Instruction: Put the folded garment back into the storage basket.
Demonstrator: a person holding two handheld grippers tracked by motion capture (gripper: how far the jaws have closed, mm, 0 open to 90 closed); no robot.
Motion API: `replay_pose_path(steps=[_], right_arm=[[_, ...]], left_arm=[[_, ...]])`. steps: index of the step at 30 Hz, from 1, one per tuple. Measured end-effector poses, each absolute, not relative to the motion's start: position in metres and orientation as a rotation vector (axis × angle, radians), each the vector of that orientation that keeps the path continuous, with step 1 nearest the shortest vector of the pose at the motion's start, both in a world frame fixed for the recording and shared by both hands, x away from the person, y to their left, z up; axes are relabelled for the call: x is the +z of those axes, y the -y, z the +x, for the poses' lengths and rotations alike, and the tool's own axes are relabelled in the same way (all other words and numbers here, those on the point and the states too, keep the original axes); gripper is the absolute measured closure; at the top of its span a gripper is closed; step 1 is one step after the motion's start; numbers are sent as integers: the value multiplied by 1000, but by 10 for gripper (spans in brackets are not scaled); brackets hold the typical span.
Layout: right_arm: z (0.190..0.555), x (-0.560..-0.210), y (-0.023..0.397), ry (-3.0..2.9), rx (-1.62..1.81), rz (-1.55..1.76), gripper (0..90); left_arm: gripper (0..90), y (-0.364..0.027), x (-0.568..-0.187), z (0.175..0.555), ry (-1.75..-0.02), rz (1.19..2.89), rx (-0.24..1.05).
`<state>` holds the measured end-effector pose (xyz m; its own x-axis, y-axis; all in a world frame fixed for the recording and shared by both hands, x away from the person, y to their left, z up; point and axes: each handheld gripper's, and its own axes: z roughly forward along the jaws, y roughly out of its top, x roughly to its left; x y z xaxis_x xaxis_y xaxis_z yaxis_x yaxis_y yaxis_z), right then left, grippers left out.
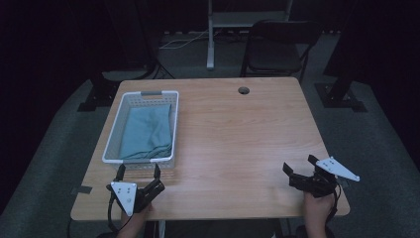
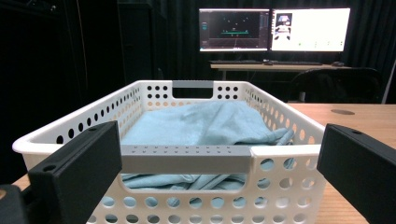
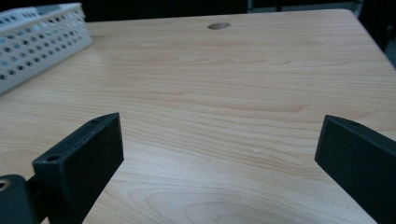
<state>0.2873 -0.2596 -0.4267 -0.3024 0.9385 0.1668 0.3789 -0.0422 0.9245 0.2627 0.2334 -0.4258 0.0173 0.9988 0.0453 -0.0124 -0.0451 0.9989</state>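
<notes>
Both my grippers wait open at the near edge of the wooden table

My left gripper has its jaws spread wide just in front of the white perforated basket, facing its grey handle; the light blue cloth lies crumpled inside. My right gripper hovers over bare wood near the right corner, jaws apart, well clear of the basket. The room is dark: a folding chair behind the table, two lit monitors on a desk
</notes>
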Motion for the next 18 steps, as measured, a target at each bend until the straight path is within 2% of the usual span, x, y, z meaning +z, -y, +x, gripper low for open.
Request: replay_pose_path(steps=[7, 18], right_arm=[[296, -429, 249, -1734, 1197, 1448, 14], [299, -430, 249, -1750, 1199, 1463, 14]], left_arm=[[12, -233, -426, 263, -1166, 1243, 1234], [12, -233, -426, 263, -1166, 1243, 1234]])
